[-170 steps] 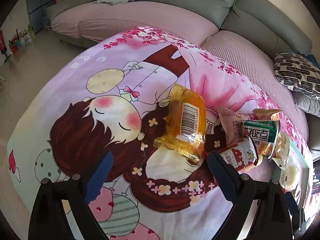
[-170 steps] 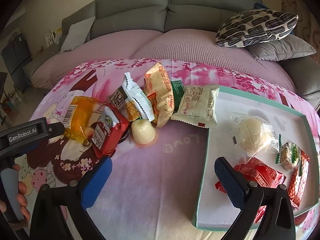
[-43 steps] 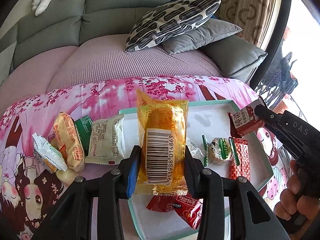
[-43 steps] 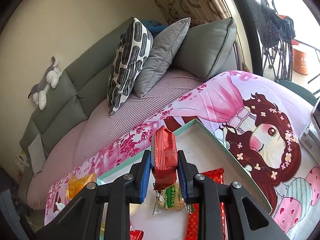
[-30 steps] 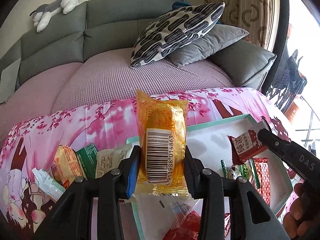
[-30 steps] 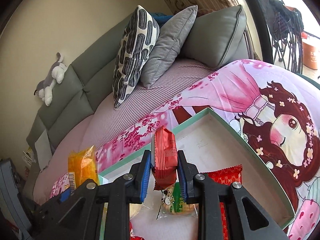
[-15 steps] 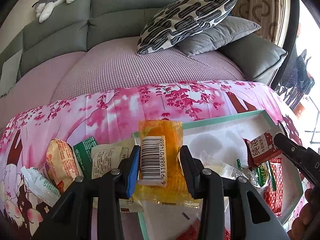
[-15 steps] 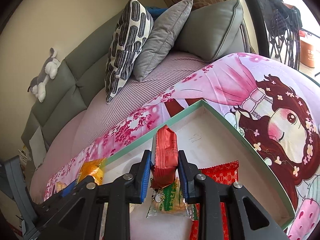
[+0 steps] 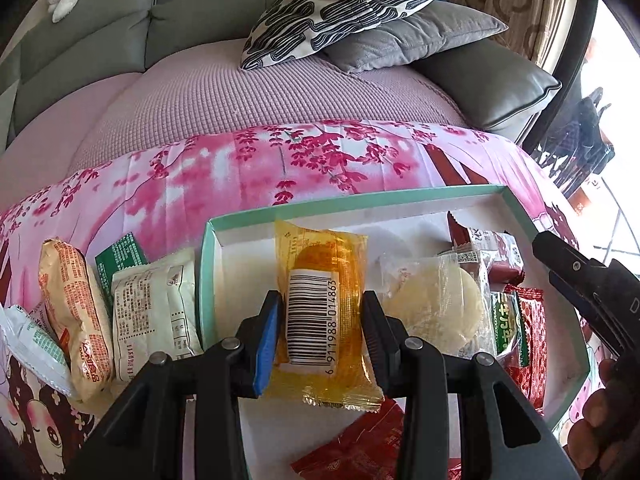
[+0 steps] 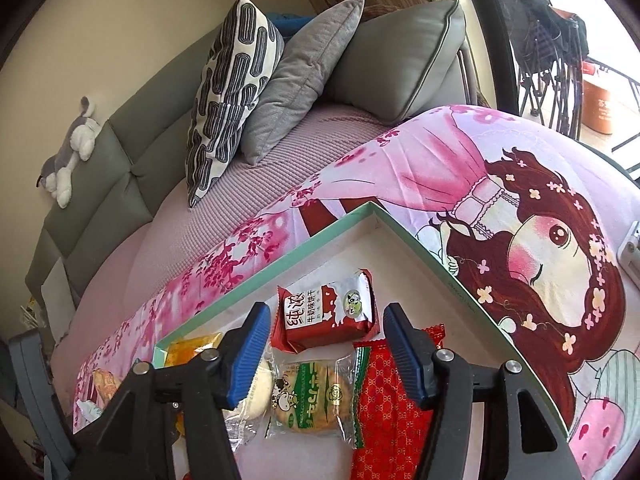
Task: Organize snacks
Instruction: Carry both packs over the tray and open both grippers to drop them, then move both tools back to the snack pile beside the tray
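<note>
The left gripper (image 9: 322, 322) pinches the orange packet (image 9: 320, 312) over the tray (image 9: 208, 264). Only the right view shows the right gripper (image 10: 326, 354) spread wide, the red biscuit pack (image 10: 326, 314) lying loose.

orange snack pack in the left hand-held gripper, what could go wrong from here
The left hand-held gripper is shut on the orange snack pack low over the tray. Two risks:
1. Set down here, the pack may land on the red packet beneath its lower edge.
2. Pressing lower could squash the clear-wrapped bun right beside it.
</note>
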